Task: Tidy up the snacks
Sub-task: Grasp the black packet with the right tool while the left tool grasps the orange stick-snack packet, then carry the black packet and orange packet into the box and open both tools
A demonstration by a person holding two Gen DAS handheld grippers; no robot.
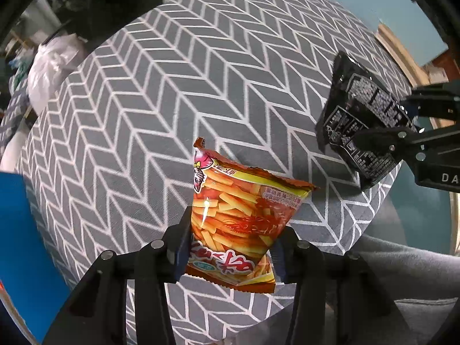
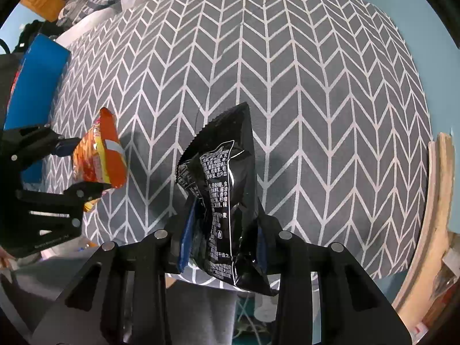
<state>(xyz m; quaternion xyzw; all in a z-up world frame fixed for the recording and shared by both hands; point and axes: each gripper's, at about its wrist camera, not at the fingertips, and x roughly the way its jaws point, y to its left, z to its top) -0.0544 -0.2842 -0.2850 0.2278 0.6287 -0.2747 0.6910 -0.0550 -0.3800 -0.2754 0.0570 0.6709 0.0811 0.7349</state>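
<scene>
My left gripper is shut on an orange snack bag printed with fries, held above the table's near edge. It also shows at the left of the right wrist view. My right gripper is shut on a black snack bag with white print, also held above the near edge. In the left wrist view the right gripper and the black bag are at the right.
The table is covered with a grey cloth with a white chevron pattern. A blue box stands at the table's left edge, also in the left wrist view. A white plastic bag lies at the far left. A wooden frame is at the right.
</scene>
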